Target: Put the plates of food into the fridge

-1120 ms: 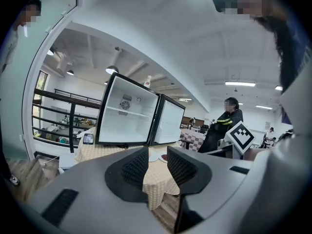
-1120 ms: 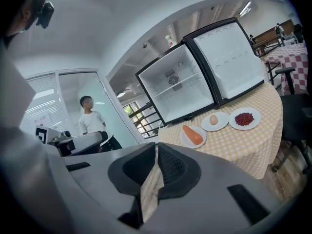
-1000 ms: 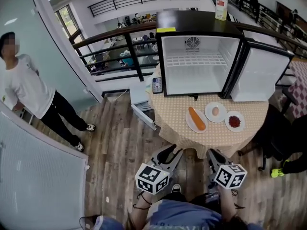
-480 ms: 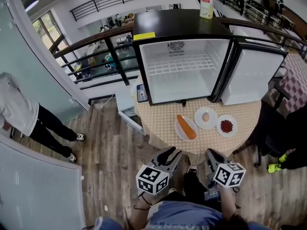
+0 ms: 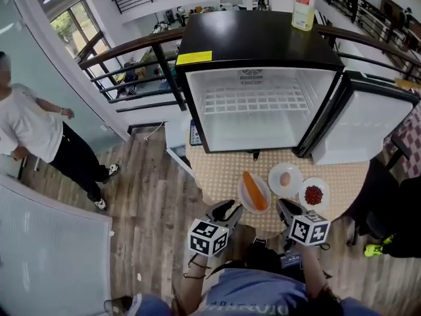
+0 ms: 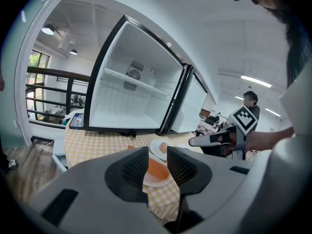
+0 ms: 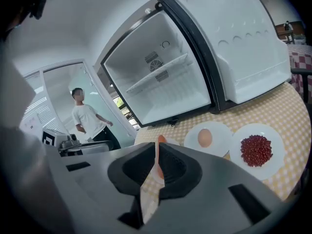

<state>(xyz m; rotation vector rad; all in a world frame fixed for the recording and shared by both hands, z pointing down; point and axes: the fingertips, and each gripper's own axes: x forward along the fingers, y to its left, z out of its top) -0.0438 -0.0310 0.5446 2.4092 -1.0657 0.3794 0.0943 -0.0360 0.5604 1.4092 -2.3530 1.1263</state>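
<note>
**Three plates on the checked table, the fridge open behind them**

Take the head view as a clock face, with 12 o'clock farthest from the wearer. A round table (image 5: 217,176) with a yellow checked cloth stands near the centre. The fridge (image 5: 256,107) sits on its 12 o'clock side. It is black outside and white inside, with one wire shelf. Its door (image 5: 358,127) is swung open toward 3 o'clock. A bottle (image 5: 303,6) stands on the black top at about 1 o'clock. A phone (image 5: 195,133) is on the cloth at the fridge's 9 o'clock side.

All three plates lie on the near half of the table, outside the fridge. The plate with the long orange food (image 5: 253,191) is at 7 o'clock. The plate with the egg (image 5: 285,180) is just beside it, toward the middle. The plate with the red beans (image 5: 314,195) is at 4 o'clock.

The left gripper (image 5: 227,209) hovers at the table's 7 o'clock edge. Its jaws stand apart with a moderate gap and grip nothing; the orange food shows beyond the gap. The right gripper (image 5: 284,206) hovers at 5 o'clock. Its jaws are drawn almost together, with only a thin slit between them, and it holds nothing.

The floor (image 5: 151,203) is of wood planks. A dark railing (image 5: 141,45) runs behind the fridge from 10 to 2 o'clock. A person in a white shirt (image 5: 33,127) stands at 9 o'clock, and a white panel (image 5: 46,255) is at 8 o'clock.
</note>
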